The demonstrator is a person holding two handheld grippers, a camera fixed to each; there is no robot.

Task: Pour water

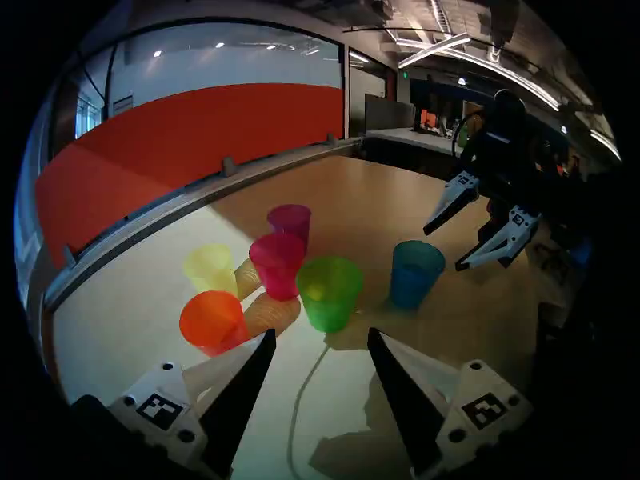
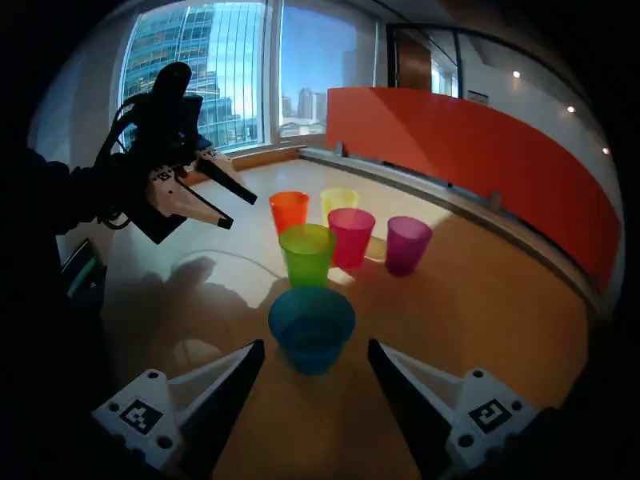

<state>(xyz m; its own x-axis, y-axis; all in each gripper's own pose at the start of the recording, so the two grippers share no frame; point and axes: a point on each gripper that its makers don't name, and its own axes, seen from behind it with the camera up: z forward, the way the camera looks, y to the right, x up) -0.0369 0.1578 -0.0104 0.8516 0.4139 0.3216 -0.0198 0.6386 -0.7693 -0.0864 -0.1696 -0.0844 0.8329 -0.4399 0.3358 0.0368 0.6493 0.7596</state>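
**Right tool (image 2: 314,344) open, blue cup (image 2: 312,324) dead ahead**

I read the right tool's fingers as spread wide and holding nothing. The blue cup stands upright on the tabletop (image 2: 480,320), just beyond the fingertips and centred on the gap, apart from the cluster of coloured cups (image 2: 350,236). My left tool (image 1: 322,332) is likewise open and empty, facing the green cup (image 1: 329,292). My judgement is that the right tool is nearer the blue cup, so a straight advance should bracket it. I cannot tell whether it holds water.

An office floor: a window (image 2: 200,72) onto glass towers, ceiling strip lights (image 1: 436,50), red-banded glass partition (image 1: 200,136).
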